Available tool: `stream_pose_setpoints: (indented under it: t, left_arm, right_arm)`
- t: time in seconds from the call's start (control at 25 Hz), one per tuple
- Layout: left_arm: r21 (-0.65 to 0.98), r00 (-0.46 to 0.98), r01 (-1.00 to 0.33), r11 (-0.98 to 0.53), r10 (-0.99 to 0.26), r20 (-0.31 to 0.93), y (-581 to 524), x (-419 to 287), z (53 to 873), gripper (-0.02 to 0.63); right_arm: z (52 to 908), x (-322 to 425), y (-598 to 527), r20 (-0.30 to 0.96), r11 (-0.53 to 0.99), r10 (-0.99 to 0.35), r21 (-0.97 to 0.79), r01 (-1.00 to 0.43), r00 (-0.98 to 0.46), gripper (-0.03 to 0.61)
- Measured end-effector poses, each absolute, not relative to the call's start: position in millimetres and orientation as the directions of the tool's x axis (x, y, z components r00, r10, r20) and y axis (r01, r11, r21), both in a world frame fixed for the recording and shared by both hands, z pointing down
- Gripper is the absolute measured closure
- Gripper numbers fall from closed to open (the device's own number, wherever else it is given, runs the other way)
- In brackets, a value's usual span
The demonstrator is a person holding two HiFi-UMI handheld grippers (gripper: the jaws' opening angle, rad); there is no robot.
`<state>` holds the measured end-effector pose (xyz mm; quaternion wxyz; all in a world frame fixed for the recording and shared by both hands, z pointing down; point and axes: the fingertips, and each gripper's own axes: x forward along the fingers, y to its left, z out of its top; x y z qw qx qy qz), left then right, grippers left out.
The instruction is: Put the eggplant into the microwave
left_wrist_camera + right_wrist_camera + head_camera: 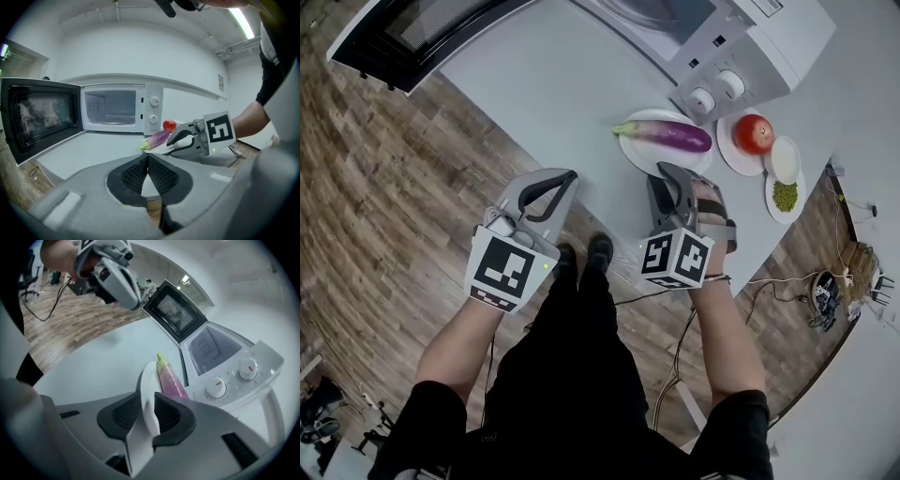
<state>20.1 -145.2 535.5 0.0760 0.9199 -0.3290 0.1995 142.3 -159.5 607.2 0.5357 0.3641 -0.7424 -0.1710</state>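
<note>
Over the counter [544,84] edge, the right hand-held gripper [671,174] tilts down, clamped on the white plate [637,159] rim; the eggplant [670,137] lies on it just beyond. The left hand-held gripper [563,178] is closed, empty.

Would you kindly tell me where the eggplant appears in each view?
Head view: eggplant upper right, on a plate.
Left gripper view: eggplant centre, below the microwave dials.
Right gripper view: eggplant centre, left of the dials.
Shared landmark: the microwave dials.
</note>
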Motion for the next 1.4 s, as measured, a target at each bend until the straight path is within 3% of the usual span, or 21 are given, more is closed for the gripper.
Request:
stream_pose_setpoints:
  t: [0.32, 0.72, 1.4]
  left_arm:
    - [0.008, 0.696, -0.645, -0.764, -0.583, 0.42, -152.7, 12.8, 535.7, 0.606]
    - [0.01, 0.692, -0.648, -0.762, -0.583, 0.425, -158.5, 13.4, 541.3, 0.606]
    - [-0.021, 0.687, -0.641, -0.767, -0.586, 0.429, -154.5, 22.4, 534.6, 0.604]
  right_arm:
    - [611.2, 152.5, -171.7, 0.632, 0.628, -0.772, 0.741, -0.238, -0.07, 0.529]
    - [610.6, 154.7, -172.6, 0.539, 0.536, -0.842, 0.836, -0.117, -0.004, 0.543]
    - [586.9, 151.1, -153.6, 0.357, 0.359, -0.933, 0.932, -0.051, -0.043, 0.552]
